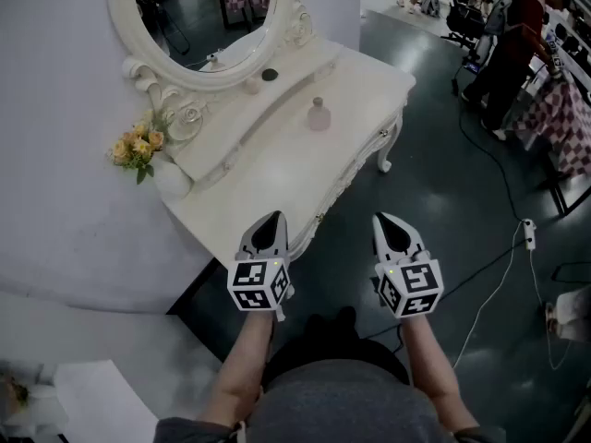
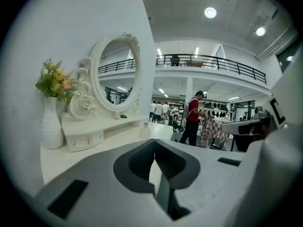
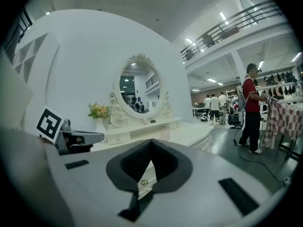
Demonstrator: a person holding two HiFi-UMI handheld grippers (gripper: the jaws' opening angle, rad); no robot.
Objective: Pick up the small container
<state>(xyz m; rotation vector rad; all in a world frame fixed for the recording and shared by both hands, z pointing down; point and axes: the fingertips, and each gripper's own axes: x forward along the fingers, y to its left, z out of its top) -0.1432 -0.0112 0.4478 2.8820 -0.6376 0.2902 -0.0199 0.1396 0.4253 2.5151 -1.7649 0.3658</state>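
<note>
The small container (image 1: 319, 115), a pale pink bottle with a narrow cap, stands toward the far right of the white dressing table (image 1: 277, 183). In the left gripper view the container (image 2: 144, 130) shows faintly beyond the jaws. My left gripper (image 1: 269, 220) hovers at the table's front edge, jaws shut and empty. To its right, my right gripper (image 1: 389, 220) hangs over the dark floor just off the table, also shut with nothing in it. Both point toward the table. The closed tips fill the left gripper view (image 2: 154, 143) and the right gripper view (image 3: 151, 143).
An oval mirror (image 1: 208, 17) rises behind a raised shelf holding a small dark object (image 1: 269, 75). A white vase of yellow flowers (image 1: 138, 146) stands at the table's left. A person in red (image 1: 517, 44) stands far right; cables and a plug (image 1: 529, 233) lie on the floor.
</note>
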